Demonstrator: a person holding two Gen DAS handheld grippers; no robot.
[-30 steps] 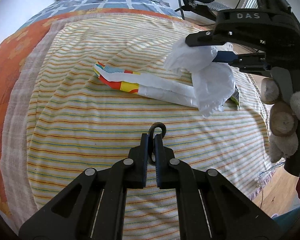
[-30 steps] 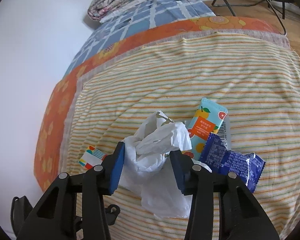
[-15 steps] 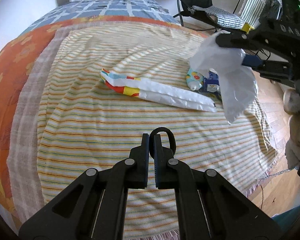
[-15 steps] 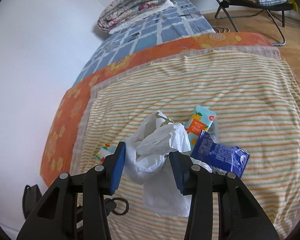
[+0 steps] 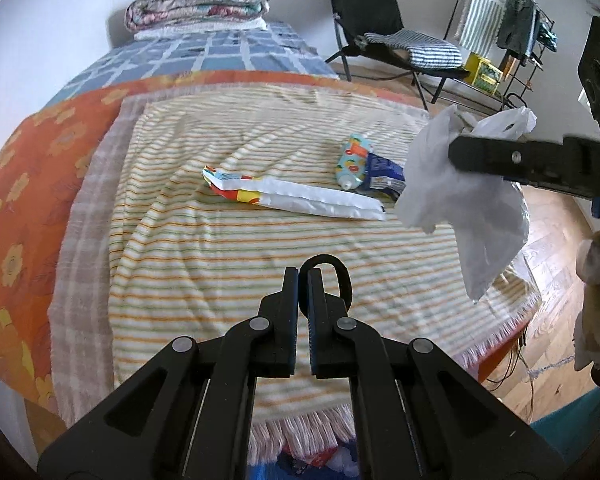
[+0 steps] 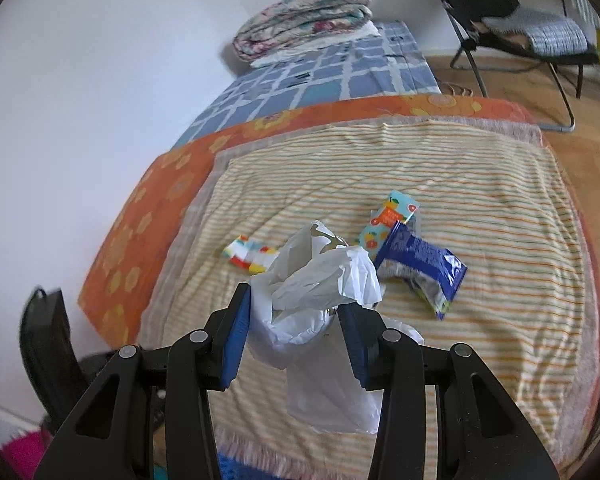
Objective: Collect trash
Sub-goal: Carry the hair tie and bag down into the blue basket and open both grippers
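A crumpled white plastic bag (image 6: pixel 320 292) is pinched between the blue pads of the right gripper (image 6: pixel 296 320) and is held in the air above the near edge of the striped blanket (image 5: pixel 204 248) on the bed; its lower part hangs loose below the fingers, and what it contains cannot be made out. The left gripper (image 5: pixel 303 280) is pressed together on a thin black loop (image 5: pixel 332 270), whose lower end is hidden behind the fingers. On the blanket a long white wrapper with a coloured end (image 5: pixel 296 196) is seen; in the right wrist view most of it is covered by the bag. Beyond it, a teal fruit-print pouch (image 6: pixel 390 222) and a dark blue snack packet (image 6: pixel 424 262) lie touching, the packet overlapping the pouch. A folded quilt (image 6: pixel 304 20) is stacked at the far end of the bed, and a black chair (image 5: pixel 384 36) stands on the floor, partly cut off.
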